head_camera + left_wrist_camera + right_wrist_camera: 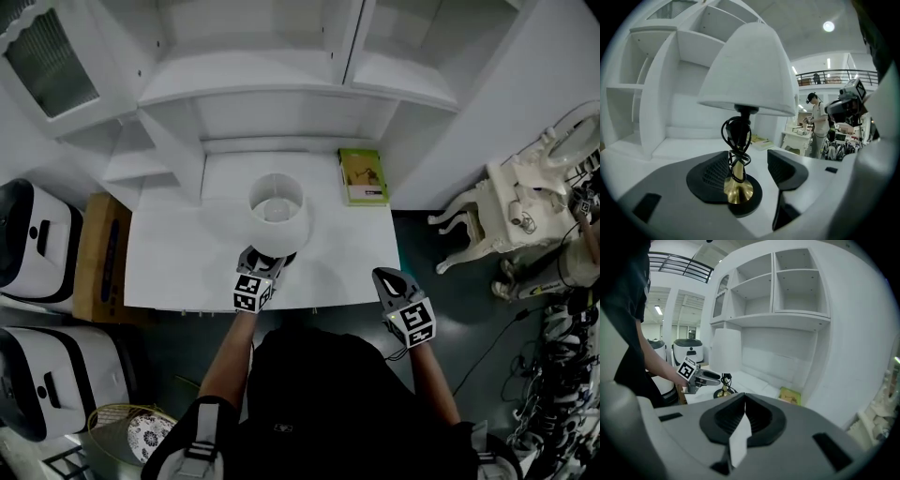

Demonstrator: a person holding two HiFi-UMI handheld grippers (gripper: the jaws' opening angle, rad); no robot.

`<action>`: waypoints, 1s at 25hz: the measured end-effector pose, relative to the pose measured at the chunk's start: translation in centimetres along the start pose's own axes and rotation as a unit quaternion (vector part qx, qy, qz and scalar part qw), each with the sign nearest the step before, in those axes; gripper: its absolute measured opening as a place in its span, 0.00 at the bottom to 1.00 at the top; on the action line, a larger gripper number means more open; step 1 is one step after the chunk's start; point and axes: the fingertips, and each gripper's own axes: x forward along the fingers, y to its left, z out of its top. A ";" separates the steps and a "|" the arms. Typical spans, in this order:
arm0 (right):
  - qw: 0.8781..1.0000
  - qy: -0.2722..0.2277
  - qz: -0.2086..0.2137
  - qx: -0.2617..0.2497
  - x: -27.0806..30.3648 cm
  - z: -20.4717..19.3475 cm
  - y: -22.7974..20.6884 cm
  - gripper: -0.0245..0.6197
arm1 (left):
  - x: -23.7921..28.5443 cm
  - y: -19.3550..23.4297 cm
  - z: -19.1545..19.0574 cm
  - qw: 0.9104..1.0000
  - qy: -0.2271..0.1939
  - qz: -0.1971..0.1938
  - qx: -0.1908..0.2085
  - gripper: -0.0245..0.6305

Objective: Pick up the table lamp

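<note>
Left gripper lined up on the table lamp, no grab yet

Jaws are spread wide w/ the brass stem and its bundled cord sitting btwn them, closer to the left pad, nothing squeezed afaict. Lamp's upright on the white desk, base flat, so not lifted. Right gripper hangs by the desk's front edge, well apart from the lamp, jaws pinched together on nothing. Imo the approach is done; what's left: close on the stem, then raise it. Thin stem + loose cord might slip.
</note>
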 end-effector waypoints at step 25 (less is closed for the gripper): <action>0.995 0.039 -0.078 0.052 -0.8 -2.0 1.1 0.05 | 5.7 1.2 3.0 0.996 -0.052 -0.067 -0.006 0.46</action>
